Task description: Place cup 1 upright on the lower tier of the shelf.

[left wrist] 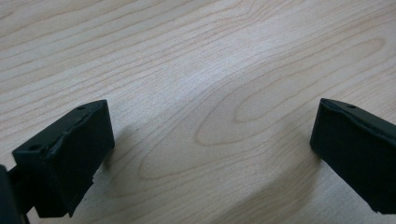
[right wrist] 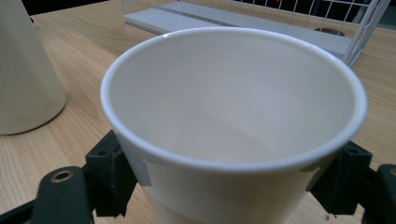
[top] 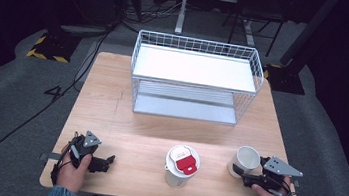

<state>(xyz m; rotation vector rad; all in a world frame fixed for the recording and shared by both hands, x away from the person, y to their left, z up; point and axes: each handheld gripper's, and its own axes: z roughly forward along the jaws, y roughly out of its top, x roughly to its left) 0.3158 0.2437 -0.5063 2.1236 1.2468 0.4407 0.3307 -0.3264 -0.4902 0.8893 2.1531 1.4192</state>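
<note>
— So where did we have the white cup (right wrist: 233, 140) at that point?

— Between the jaws of our right hand-held gripper (top: 249, 177), one black pad on each flank of it, low on the wall. The pads looked pressed against it, so we judged the cup clamped, though it was upright at the near right corner of the worktop (top: 113, 85) and we could not tell whether its base had left the wood.

— And our left hand-held gripper (top: 102, 163)?

— Jaws wide apart, nothing between them but bare wood grain, low over the near left corner. Well apart from everything.

— What worried us?

— Mostly the hold. The cup tapers and its wall is smooth, so with pads set that low a tilt of the wrist could have let it slip or tip out forward. Squeezing harder might have dented it, if it was paper; we could not tell the material.

— Anything near enough to hit?

— The lidded cup with the red tab (top: 182, 165), just off to the left of our right hand-held gripper. A sideways swing could have knocked it over. Farther ahead stood the white wire basket (top: 199, 45); carrying the cup low toward it risked catching the rim on the wire wall.
</note>
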